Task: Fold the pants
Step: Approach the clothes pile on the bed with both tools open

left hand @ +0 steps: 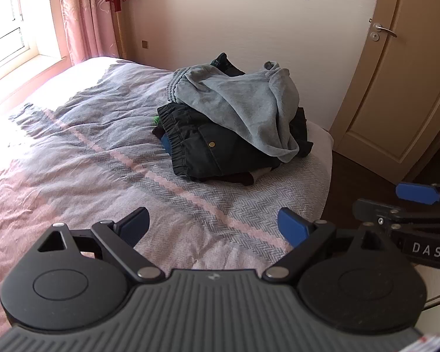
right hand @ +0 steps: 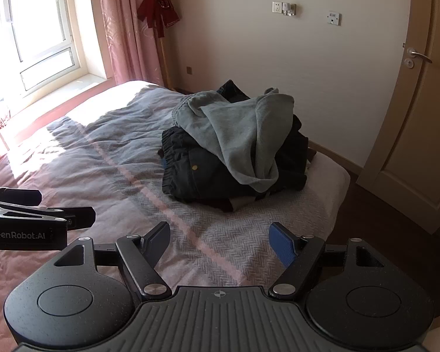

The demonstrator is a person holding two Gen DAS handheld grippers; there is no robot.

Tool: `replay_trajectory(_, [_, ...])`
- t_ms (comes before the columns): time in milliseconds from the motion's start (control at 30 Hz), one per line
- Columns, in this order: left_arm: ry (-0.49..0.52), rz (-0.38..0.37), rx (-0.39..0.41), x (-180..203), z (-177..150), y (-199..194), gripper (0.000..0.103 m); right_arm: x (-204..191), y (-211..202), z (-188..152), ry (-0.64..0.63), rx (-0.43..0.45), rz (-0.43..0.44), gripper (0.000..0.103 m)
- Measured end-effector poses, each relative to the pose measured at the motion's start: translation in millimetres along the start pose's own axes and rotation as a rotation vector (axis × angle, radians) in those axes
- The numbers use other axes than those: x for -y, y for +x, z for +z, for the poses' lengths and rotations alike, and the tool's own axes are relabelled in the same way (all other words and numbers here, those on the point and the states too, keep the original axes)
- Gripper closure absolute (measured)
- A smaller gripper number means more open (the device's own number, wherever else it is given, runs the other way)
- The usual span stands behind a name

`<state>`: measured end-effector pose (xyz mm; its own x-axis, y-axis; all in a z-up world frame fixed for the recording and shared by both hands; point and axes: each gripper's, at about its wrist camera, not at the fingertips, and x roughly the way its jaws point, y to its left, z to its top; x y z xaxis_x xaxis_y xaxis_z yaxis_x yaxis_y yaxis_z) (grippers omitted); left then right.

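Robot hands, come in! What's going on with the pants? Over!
Left gripper and right gripper: jaws open, empty, above the bed. Grey pants unfolded on the clothes pile, untouched. Nothing in the way.

Daylight only, coming from the window at left; it blows out to white there and glares across the near-left bedspread. The clothes pile sits in softer shade, its dark layers losing detail. Strong fisheye bend on the door and black vignette at the top-right corners; focus is sharp throughout.
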<state>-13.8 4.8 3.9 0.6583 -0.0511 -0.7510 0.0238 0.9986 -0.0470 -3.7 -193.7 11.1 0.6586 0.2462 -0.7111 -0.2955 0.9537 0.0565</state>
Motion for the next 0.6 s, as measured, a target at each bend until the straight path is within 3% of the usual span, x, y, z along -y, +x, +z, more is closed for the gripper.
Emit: replay_trajectory(600, [0.013,-0.011,0.004,-3.4,-2.6,-4.5,0.011,-5.9,-8.8,-2.3,0.011,0.008,-0.017,0.031])
